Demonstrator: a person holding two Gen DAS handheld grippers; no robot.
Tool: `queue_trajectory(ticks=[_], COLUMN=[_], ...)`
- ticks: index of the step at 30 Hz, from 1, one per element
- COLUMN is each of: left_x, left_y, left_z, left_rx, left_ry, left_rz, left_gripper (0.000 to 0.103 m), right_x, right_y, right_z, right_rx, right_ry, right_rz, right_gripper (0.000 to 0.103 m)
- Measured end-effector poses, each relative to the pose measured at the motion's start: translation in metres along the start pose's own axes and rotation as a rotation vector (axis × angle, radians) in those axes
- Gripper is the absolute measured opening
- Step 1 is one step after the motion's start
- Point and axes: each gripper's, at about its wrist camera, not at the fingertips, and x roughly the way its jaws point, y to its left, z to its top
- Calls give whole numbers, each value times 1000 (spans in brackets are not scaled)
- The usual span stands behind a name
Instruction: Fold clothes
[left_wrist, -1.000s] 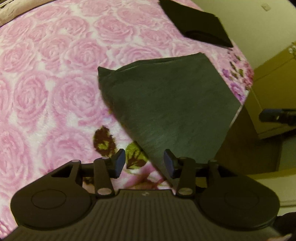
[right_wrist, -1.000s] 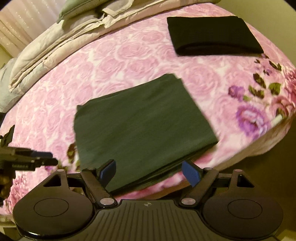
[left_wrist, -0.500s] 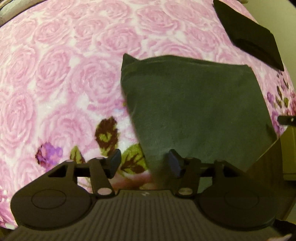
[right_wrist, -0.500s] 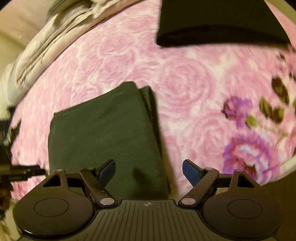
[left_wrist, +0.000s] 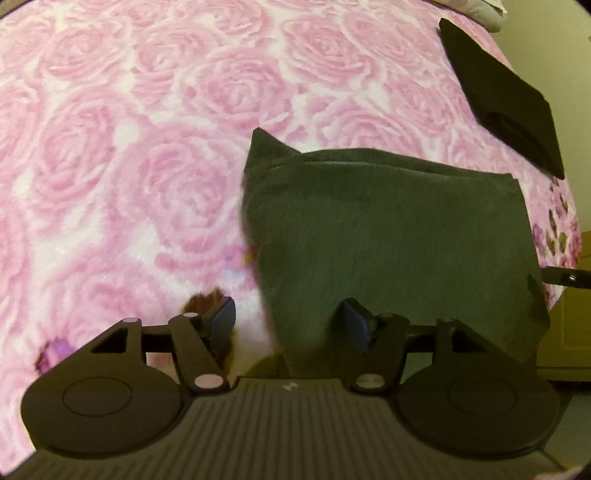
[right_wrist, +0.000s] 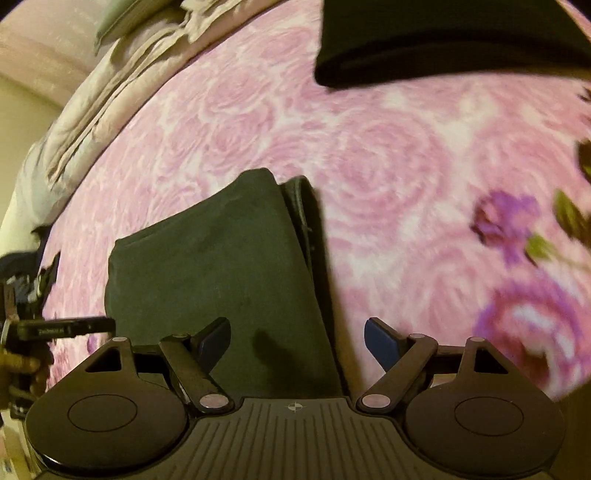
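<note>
Opening wider than a second ago, left tongs (left_wrist: 288, 319) over grey garment's (left_wrist: 388, 240) edge; right tongs (right_wrist: 297, 343) wide.

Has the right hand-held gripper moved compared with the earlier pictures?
Yes. The right hand-held gripper has come closer to the bed: the black folded garment now fills the top edge, and the dark green folded garment sits lower left, looking larger.

Two folded garments are lying on one rose-print bedspread (left_wrist: 155, 155): one dark green folded garment (left_wrist: 388, 236) just ahead of the tool, and one black folded garment (left_wrist: 502, 96) farther ahead. One crumpled beige duvet (right_wrist: 92, 122) is bunching far beyond.
</note>
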Motion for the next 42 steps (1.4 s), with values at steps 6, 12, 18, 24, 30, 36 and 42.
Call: queue_trajectory(ticks=[6, 12, 18, 24, 30, 36, 42], left_x=[15, 23, 29, 15, 8, 15, -4], left_y=[9, 9, 3, -19, -31, -35, -36], left_z=[3, 4, 6, 13, 38, 44, 26], left_rx=[-20, -56, -36, 57, 95, 133, 149], left_ry=[4, 6, -17, -43, -112, -70, -37], left_rz=[-49, -64, -91, -58, -64, 2, 73], left_gripper=[67, 67, 51, 18, 16, 26, 26], right_x=[38, 66, 71, 54, 31, 29, 9], right_y=[-12, -7, -4, 5, 5, 13, 34], right_z=[34, 55, 53, 55, 61, 58, 37], right_rx=[-54, -135, -117, -109, -92, -99, -95], right_ry=[55, 124, 131, 92, 3, -13, -28], right_rz=[85, 112, 137, 115, 72, -13, -47], right_gripper=[83, 82, 64, 34, 23, 63, 74])
